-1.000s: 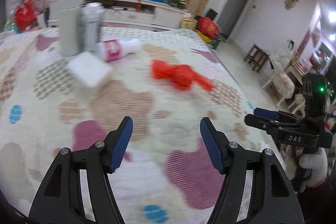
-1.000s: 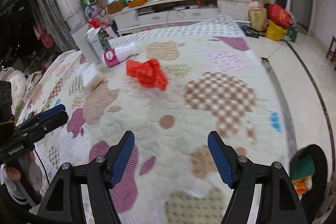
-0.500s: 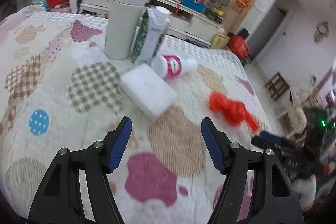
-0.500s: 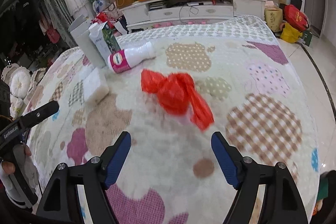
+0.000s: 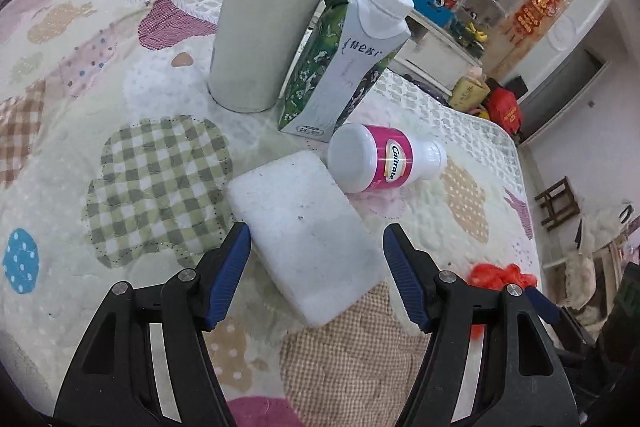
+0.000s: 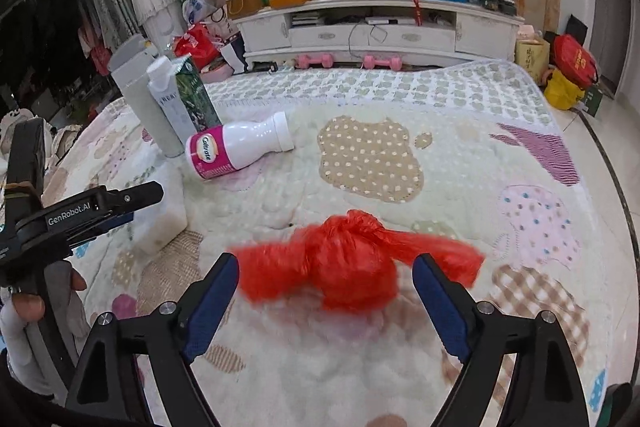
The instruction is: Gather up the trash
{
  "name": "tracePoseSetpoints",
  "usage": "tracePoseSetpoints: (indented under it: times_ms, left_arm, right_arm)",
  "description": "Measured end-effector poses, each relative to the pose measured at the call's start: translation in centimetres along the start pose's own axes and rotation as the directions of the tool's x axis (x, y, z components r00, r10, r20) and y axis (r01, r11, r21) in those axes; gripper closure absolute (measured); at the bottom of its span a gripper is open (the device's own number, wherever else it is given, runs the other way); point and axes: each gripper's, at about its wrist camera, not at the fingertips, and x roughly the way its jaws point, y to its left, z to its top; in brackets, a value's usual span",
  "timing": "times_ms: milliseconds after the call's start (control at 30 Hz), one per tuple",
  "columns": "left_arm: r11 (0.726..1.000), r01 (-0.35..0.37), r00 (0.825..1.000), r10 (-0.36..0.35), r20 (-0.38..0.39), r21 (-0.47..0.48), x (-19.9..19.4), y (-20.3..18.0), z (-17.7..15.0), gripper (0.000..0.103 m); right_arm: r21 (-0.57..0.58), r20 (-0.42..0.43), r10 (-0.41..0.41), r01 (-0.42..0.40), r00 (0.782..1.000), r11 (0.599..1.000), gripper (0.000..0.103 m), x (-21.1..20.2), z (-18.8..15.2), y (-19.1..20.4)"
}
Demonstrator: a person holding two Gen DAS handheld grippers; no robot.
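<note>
Two grippers, jaws opening, each straddle a piece without touching — left gripper around the foam block, right gripper around the red bag right of that block — presumably for simultaneous pickup.

My left gripper hangs over the quilted bed, its jaws opening, with the near end of the foam block lying between them, untouched. Just behind the block, on its far right, the Caltrate bottle lies on its side. Behind that stands the carton, and just left of it the tall canister. To the right, my right gripper also hangs above the bed, its jaws opening, with the knotted plastic bag lying between them. The TV cabinet stands beyond the bed.
</note>
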Motion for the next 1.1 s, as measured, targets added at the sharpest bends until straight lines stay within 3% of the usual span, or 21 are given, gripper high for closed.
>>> tracePoseSetpoints:
  times_ms: [167, 200, 267, 367, 567, 667, 933, 967, 1000, 1033, 1100]
  left_arm:
    - [1.0, -0.027, 0.999, 0.027, -0.034, 0.001, 1.2, -0.1, -0.2, 0.031]
    - [1.0, -0.023, 0.999, 0.023, -0.031, -0.004, 1.2, 0.0, -0.3, 0.031]
    - [1.0, -0.016, 1.0, 0.016, -0.02, 0.001, 1.2, 0.1, -0.4, 0.031]
    - [1.0, 0.013, 1.0, -0.013, -0.003, 0.012, 0.9, 0.7, -0.7, 0.036]
    - [0.996, 0.07, 0.997, -0.072, 0.03, 0.058, -2.9, 1.2, -2.5, 0.044]
    - [0.991, 0.1, 0.995, -0.101, 0.009, 0.086, -4.5, 0.7, -3.8, 0.045]
    - [0.959, 0.187, 0.982, -0.181, -0.048, 0.214, -7.3, -4.9, -8.3, 0.045]
    - [0.953, 0.199, 0.98, -0.192, -0.053, 0.227, -7.6, -5.6, -8.8, 0.05]
    - [0.945, 0.206, 0.979, -0.196, -0.065, 0.256, -7.8, -7.0, -9.5, 0.089]
    - [0.937, 0.21, 0.977, -0.194, -0.084, 0.281, -7.8, -8.0, -10.0, 0.096]
    - [0.921, 0.234, 0.972, -0.209, -0.11, 0.31, -7.8, -9.9, -10.9, 0.096]
  right_arm:
    - [0.032, -0.024, 0.038, -0.037, 0.999, 0.999, 0.02, 2.3, 0.0, -0.4]
    - [0.049, -0.017, 0.053, -0.052, 0.998, 0.997, 0.025, 2.4, -0.1, -0.6]
    - [0.076, 0.0, 0.088, -0.088, 0.996, 0.993, 0.053, 2.5, -0.2, -0.9]
    - [0.059, 0.017, 0.086, -0.087, 0.996, 0.995, 0.064, 1.8, -0.7, -0.8]
    - [0.056, 0.059, 0.129, -0.132, 0.99, 0.99, 0.065, -2.0, -2.4, -1.3]
    - [0.042, 0.061, 0.128, -0.13, 0.99, 0.991, 0.065, -3.8, -3.5, -1.5]
    - [0.03, 0.047, 0.071, -0.073, 0.996, 0.997, 0.065, -8.9, -7.1, -3.0]
    - [0.033, 0.048, 0.065, -0.067, 0.997, 0.997, 0.065, -9.6, -7.6, -3.3]
    - [0.037, 0.049, 0.057, -0.059, 0.997, 0.998, 0.065, -10.3, -8.0, -3.7]
    - [0.039, 0.051, 0.047, -0.049, 0.998, 0.998, 0.065, -11.2, -8.5, -4.2]
    - [0.047, 0.058, 0.015, -0.017, 0.998, 0.999, 0.065, -13.2, -9.6, -5.4]
